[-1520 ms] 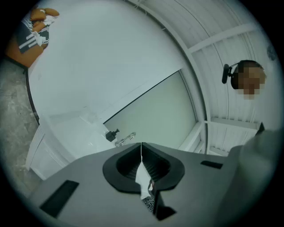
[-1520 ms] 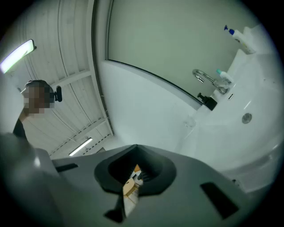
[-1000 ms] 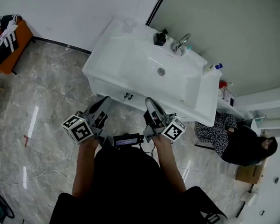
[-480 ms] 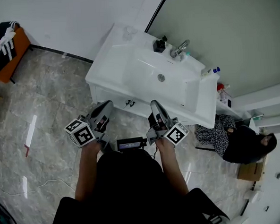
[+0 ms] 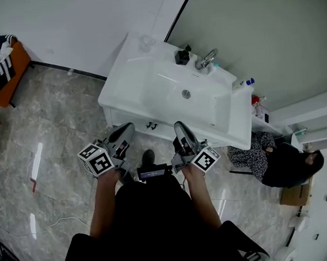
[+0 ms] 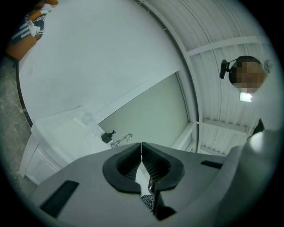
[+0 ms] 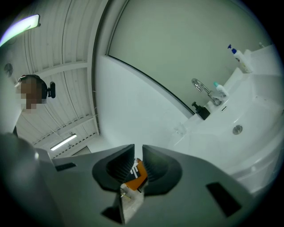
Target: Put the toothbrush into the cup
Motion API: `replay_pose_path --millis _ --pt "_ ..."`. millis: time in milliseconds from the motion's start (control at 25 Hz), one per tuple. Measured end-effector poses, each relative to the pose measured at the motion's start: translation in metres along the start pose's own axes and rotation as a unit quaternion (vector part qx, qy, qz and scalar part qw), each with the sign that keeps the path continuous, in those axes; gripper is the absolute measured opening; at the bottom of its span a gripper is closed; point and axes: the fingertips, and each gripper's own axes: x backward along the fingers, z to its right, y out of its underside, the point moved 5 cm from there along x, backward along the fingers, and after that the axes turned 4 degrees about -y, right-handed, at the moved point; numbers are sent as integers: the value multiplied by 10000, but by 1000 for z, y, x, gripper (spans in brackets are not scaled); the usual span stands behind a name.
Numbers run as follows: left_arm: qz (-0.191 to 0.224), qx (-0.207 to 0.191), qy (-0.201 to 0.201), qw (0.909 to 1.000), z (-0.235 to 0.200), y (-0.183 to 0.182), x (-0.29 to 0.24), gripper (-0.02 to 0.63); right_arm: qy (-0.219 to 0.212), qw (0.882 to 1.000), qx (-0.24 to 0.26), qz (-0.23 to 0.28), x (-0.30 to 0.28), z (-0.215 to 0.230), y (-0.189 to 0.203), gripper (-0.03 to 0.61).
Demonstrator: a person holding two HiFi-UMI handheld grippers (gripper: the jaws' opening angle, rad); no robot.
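Observation:
A clear cup (image 5: 145, 41) stands on the far left corner of the white sink vanity (image 5: 122, 80); it also shows in the left gripper view (image 6: 87, 119) and the right gripper view (image 7: 179, 131). A small teal item (image 5: 215, 65) sits beside the faucet (image 5: 206, 58); I cannot tell whether it is the toothbrush. My left gripper (image 5: 125, 132) is shut and empty, held short of the vanity's front. My right gripper (image 5: 179, 129) is beside it, its jaws a narrow slit apart with nothing between them.
A black dispenser (image 5: 181, 56) stands left of the faucet. A blue-capped bottle (image 5: 249, 82) is on the vanity's right end. A person (image 5: 282, 167) sits on the floor at the right. An orange sofa (image 5: 5, 68) is far left. Marble floor surrounds me.
The head view has shifted slightly and a shoe now shows between the grippers. Both grippers keep their pose in front of the vanity.

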Motion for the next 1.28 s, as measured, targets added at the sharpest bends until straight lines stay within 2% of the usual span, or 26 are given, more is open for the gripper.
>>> replay_pose_path --millis 280,520,920,1280 --pt "-13 -144 -267 9995 -14 -9 -20 11 -152 9997 -187 -3 -24 35 -9 44" --pt "-145 -400 -576 9974 -27 -25 -57 11 -368 9988 -313 68 -57 70 -36 45" --pt "-624 -838 -758 9916 -37 -29 -160 11 -433 9968 -658 162 -73 147 -85 44" --pt "-1012 -1290 -934 9820 -36 -28 -199 11 -462 9939 -890 468 -68 187 -108 44"
